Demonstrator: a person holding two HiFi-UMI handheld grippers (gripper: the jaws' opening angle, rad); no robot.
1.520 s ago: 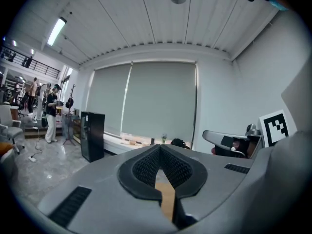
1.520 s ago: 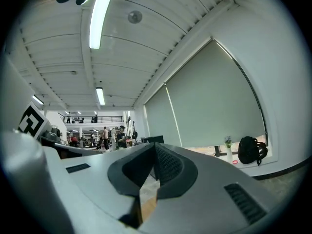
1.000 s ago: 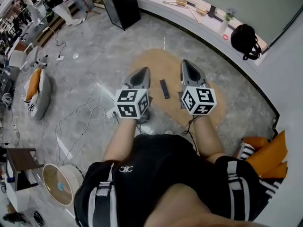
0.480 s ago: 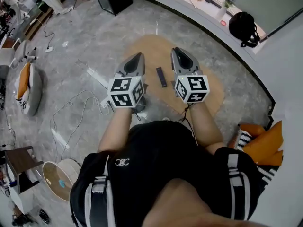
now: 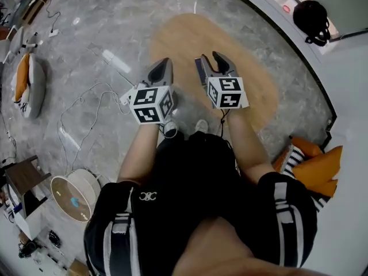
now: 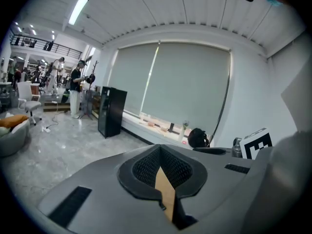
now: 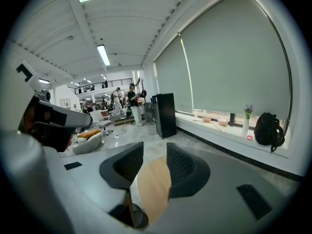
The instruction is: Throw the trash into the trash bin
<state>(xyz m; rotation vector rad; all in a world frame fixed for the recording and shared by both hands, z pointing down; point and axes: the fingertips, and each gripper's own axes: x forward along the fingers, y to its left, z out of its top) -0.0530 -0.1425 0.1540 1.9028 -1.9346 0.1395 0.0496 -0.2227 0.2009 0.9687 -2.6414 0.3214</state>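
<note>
From above, the grey floor (image 5: 115, 16) carried a tan oval rug (image 5: 184, 39), and a round open tub (image 5: 57, 203) stood well apart at lower left; neither gripper view showed that tub. Only the gripper views caught the black cabinet (image 7: 165, 113). The left gripper (image 5: 163, 68) (image 6: 159, 150) had its jaws together, empty. The right gripper (image 5: 217, 59) (image 7: 155, 152) had its jaws apart and opening, nothing between them. A slim dark object (image 5: 198, 68), perhaps the trash, lay on the rug just beside it.
</note>
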